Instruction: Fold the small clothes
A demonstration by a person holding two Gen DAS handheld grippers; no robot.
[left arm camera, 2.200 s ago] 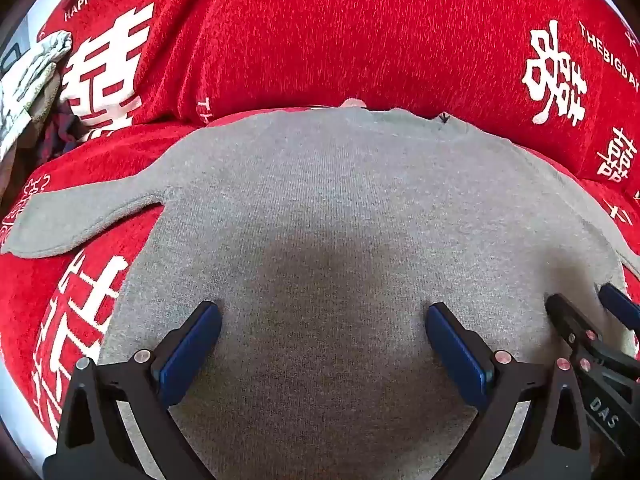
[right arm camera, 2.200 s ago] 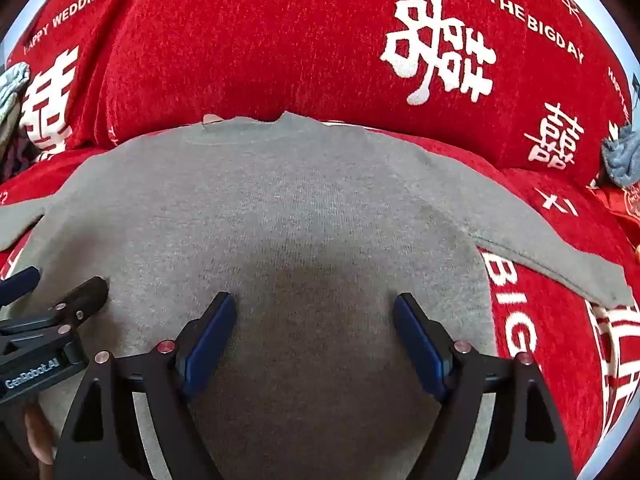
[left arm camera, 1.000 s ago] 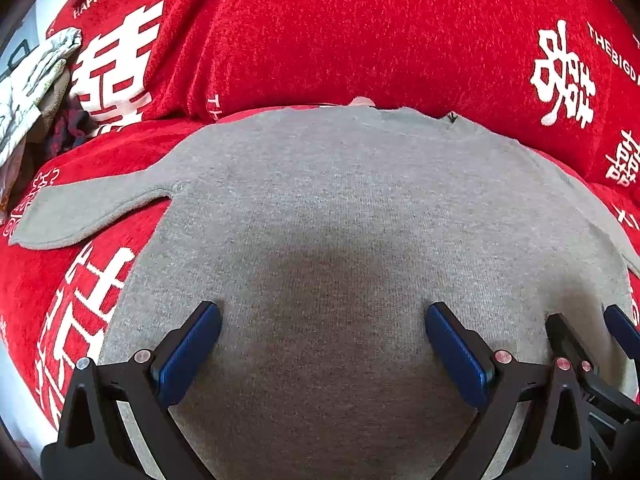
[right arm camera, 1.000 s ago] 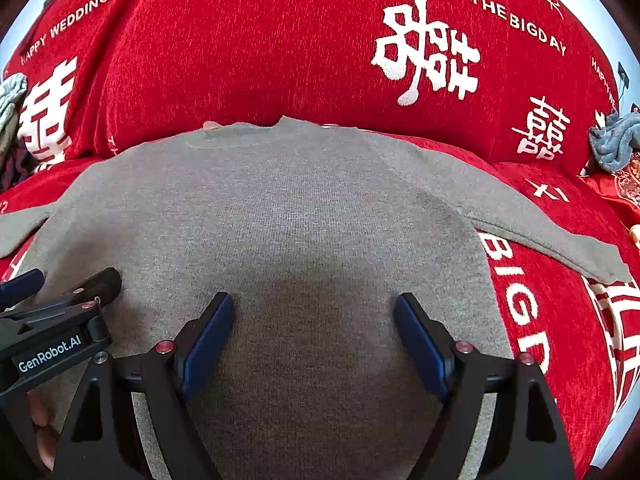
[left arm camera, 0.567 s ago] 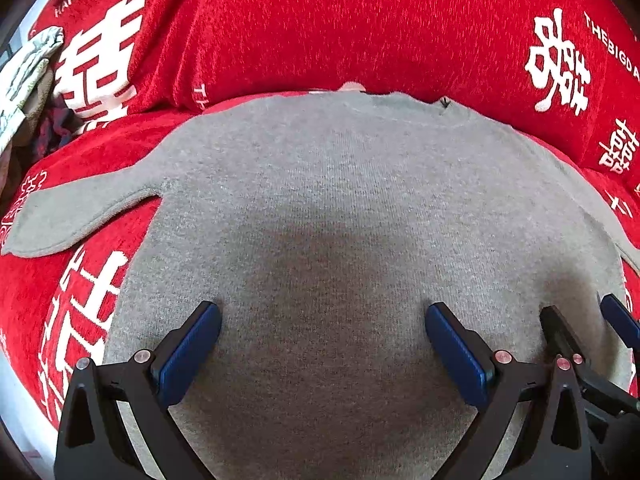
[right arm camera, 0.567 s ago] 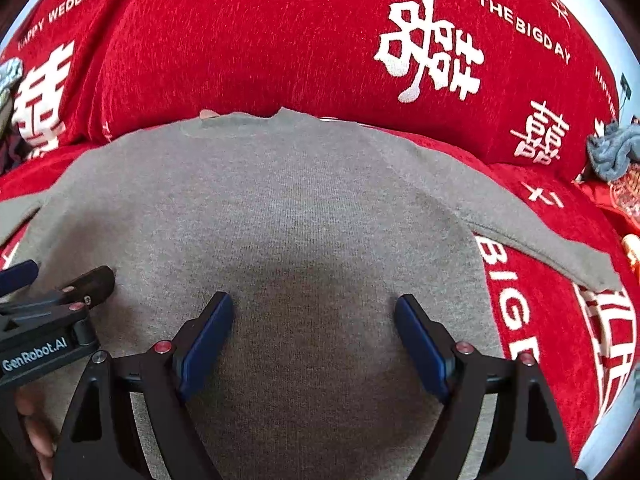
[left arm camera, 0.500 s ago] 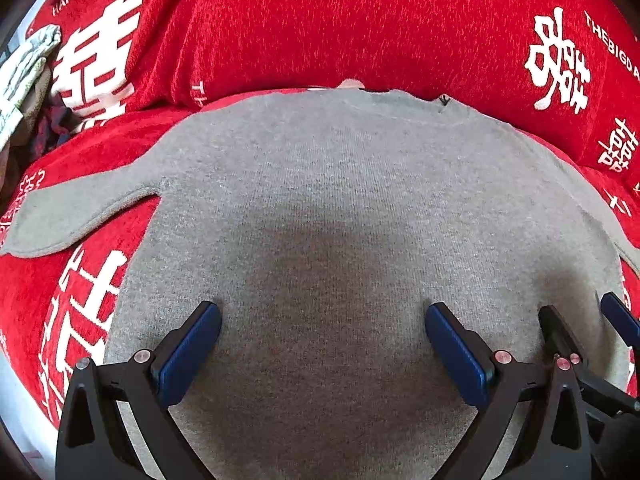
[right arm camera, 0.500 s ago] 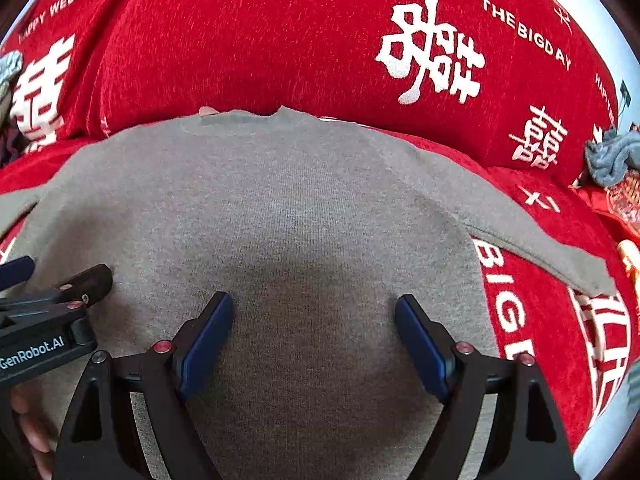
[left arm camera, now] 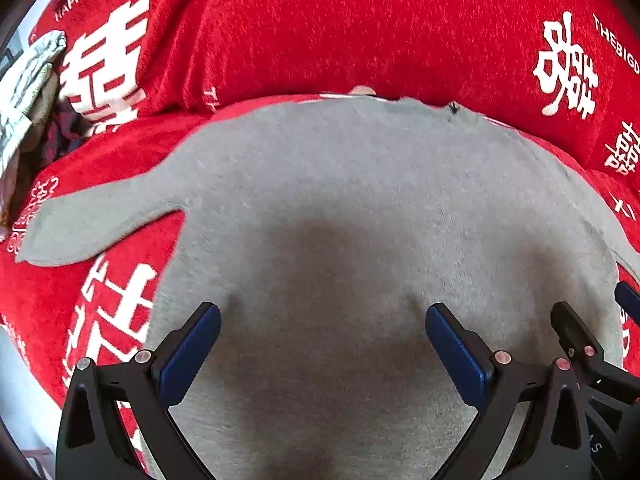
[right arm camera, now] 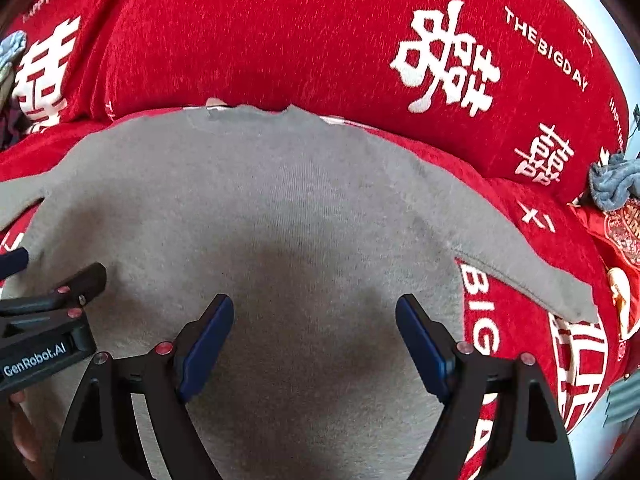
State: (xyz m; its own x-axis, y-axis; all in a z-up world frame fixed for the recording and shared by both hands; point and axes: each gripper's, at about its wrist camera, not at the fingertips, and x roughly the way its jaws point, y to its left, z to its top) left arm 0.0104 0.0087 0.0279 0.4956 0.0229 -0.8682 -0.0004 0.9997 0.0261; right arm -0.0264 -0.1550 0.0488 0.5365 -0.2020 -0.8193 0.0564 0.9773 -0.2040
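Observation:
A small grey knit sweater [left arm camera: 340, 200] lies flat on a red cover, neckline at the far side, sleeves spread to both sides. It also shows in the right wrist view [right arm camera: 288, 208]. Its left sleeve [left arm camera: 96, 216] points left and its right sleeve [right arm camera: 520, 264] points right. My left gripper [left arm camera: 322, 332] is open and empty, low over the sweater's lower left body. My right gripper [right arm camera: 314, 320] is open and empty over the lower right body. Each gripper shows at the edge of the other's view, the right one [left arm camera: 592, 344] and the left one [right arm camera: 48, 304].
The red cover [left arm camera: 360, 32] with white characters rises into a cushion behind the sweater. A pale crumpled cloth [left arm camera: 24, 92] lies at the far left. A grey-blue cloth [right arm camera: 614, 184] and a red embroidered item [right arm camera: 624, 232] lie at the far right.
Both grippers stay open over the sweater's lower body, with only slight shifts of view. The sweater has not moved.

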